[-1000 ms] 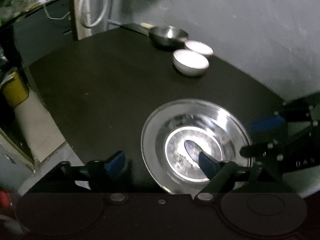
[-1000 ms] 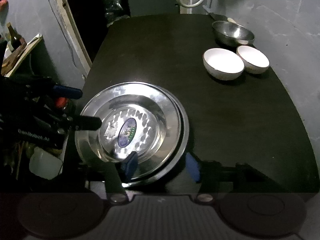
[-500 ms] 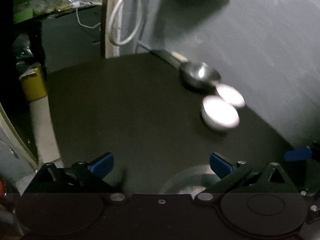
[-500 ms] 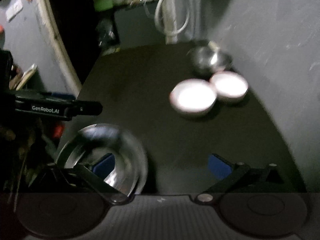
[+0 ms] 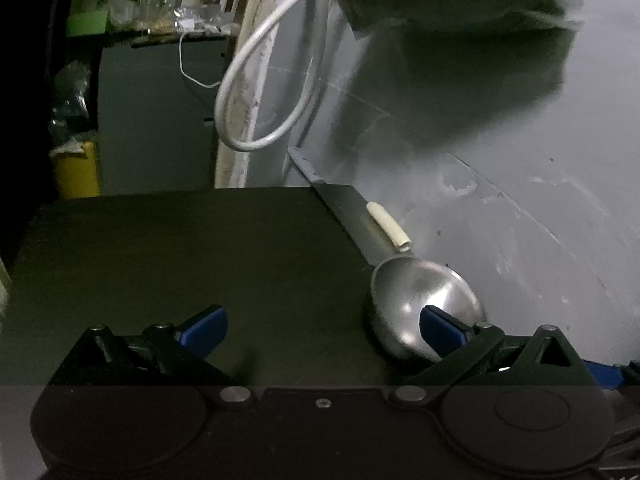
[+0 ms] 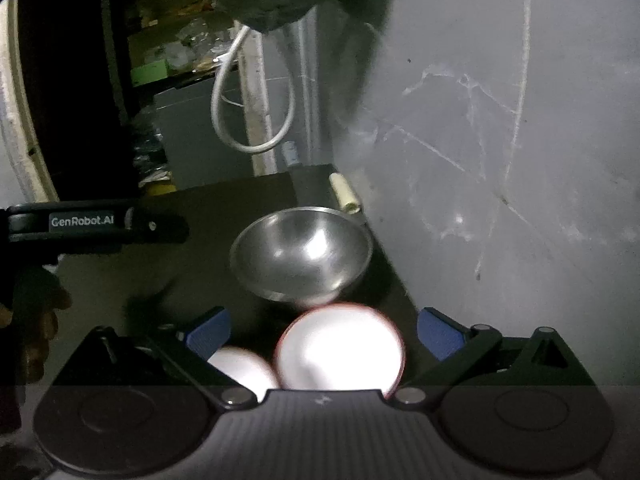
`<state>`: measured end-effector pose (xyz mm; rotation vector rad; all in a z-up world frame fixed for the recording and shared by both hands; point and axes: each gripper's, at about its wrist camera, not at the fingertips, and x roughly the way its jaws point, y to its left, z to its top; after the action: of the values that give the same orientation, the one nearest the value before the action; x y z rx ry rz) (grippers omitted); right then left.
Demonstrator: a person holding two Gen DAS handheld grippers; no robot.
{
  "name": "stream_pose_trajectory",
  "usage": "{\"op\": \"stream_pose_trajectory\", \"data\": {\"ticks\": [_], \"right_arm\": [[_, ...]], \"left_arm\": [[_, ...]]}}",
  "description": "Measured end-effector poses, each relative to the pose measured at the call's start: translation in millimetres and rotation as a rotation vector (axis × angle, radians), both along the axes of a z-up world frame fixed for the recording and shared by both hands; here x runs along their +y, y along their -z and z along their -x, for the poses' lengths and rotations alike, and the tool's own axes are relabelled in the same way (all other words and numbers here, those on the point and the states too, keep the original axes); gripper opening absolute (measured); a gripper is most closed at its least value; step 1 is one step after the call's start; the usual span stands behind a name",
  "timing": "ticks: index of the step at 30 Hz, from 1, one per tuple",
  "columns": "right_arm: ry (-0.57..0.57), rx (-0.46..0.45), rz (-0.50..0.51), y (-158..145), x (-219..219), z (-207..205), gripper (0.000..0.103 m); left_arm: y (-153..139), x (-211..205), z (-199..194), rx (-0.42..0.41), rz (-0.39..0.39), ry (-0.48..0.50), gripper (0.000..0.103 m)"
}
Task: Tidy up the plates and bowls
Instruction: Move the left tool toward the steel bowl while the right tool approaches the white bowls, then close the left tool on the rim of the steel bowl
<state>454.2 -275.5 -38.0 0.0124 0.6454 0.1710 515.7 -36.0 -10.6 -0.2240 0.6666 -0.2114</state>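
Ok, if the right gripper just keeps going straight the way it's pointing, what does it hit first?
Most likely the nearer white bowl, which sits between the open fingers of the right gripper. The steel bowl lies just beyond it. Depth is hard to judge here.

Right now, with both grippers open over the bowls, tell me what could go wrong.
1. The two white bowls sit tight together, so the right gripper closing on one may knock the other.
2. The steel bowl sits close to the table's edge by the wall; a nudge could tip it off.
3. The left gripper has one finger over that bowl, so the grippers may collide.
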Motion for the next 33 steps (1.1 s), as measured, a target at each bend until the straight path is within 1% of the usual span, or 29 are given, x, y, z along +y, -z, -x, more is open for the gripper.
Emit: {"op": "stream_pose_trajectory", "data": {"ticks": [1, 4, 6, 9, 11, 12, 14, 15, 17, 18, 20, 21, 22, 23, 24, 25, 26, 28, 30, 33], "right_arm": [[0.002, 0.003, 0.002, 3.9, -0.4, -10.3, 0.099], [0.002, 0.011, 0.007, 13.0, 0.6, -30.9, 0.091], [-0.003, 0.02, 0.005, 18.3, 1.2, -43.4, 0.084], [0.001, 0.036, -0.003, 23.4, 0.2, -56.5, 0.079], [0.0, 0.046, -0.007, 26.6, -1.1, -63.0, 0.074], [-0.002, 0.051, -0.007, 28.2, -1.4, -65.1, 0.072], [-0.004, 0.056, -0.008, 29.2, -2.2, -65.7, 0.069], [-0.005, 0.06, -0.01, 29.8, -2.7, -66.7, 0.066], [-0.004, 0.067, -0.019, 31.4, -4.2, -69.5, 0.062], [-0.005, 0.071, -0.025, 32.6, -4.8, -71.2, 0.06], [-0.009, 0.082, -0.034, 34.6, -5.5, -74.5, 0.057], [-0.01, 0.086, -0.041, 35.6, -5.9, -76.0, 0.055], [-0.011, 0.09, -0.051, 36.4, -6.1, -77.2, 0.054], [-0.012, 0.092, -0.061, 37.4, -6.0, -78.7, 0.049], [-0.012, 0.094, -0.068, 38.1, -5.5, -80.0, 0.046], [-0.008, 0.092, -0.067, 38.1, -4.6, -80.4, 0.043], [-0.008, 0.091, -0.069, 38.0, -3.6, -81.5, 0.041], [-0.011, 0.082, -0.076, 36.0, -2.3, -80.6, 0.037], [-0.018, 0.064, -0.073, 31.6, -0.1, -77.3, 0.034], [-0.031, 0.034, -0.083, 20.8, 2.6, -66.3, 0.032]], "left_arm": [[3.1, -4.3, -7.8, 0.005, 0.016, -0.001, 0.102], [11.9, -14.2, -29.2, 0.041, 0.055, -0.009, 0.102], [17.2, -17.6, -38.3, 0.059, 0.091, -0.012, 0.101], [22.0, -25.1, -49.0, 0.078, 0.086, 0.008, 0.093], [24.7, -30.0, -51.3, 0.081, 0.07, 0.023, 0.084], [25.7, -31.6, -52.9, 0.085, 0.067, 0.029, 0.081], [27.4, -32.6, -53.2, 0.092, 0.066, 0.038, 0.073], [28.2, -33.0, -53.9, 0.095, 0.066, 0.038, 0.071], [29.9, -33.4, -55.1, 0.101, 0.07, 0.037, 0.062], [31.1, -33.7, -56.4, 0.105, 0.07, 0.037, 0.059], [32.7, -33.5, -56.7, 0.111, 0.072, 0.037, 0.05], [33.5, -33.5, -56.4, 0.115, 0.075, 0.039, 0.048], [34.8, -33.7, -57.9, 0.119, 0.079, 0.043, 0.043], [35.7, -33.6, -57.7, 0.122, 0.081, 0.046, 0.038], [36.4, -33.8, -57.4, 0.124, 0.084, 0.051, 0.034], [36.7, -34.0, -57.2, 0.125, 0.085, 0.057, 0.027], [36.2, -34.9, -56.4, 0.124, 0.084, 0.064, 0.025], [33.1, -35.8, -52.5, 0.109, 0.055, 0.052, 0.025], [28.2, -32.4, -47.3, 0.093, 0.054, 0.046, 0.025], [15.1, -25.8, -35.7, 0.061, 0.053, 0.045, 0.025]]}}
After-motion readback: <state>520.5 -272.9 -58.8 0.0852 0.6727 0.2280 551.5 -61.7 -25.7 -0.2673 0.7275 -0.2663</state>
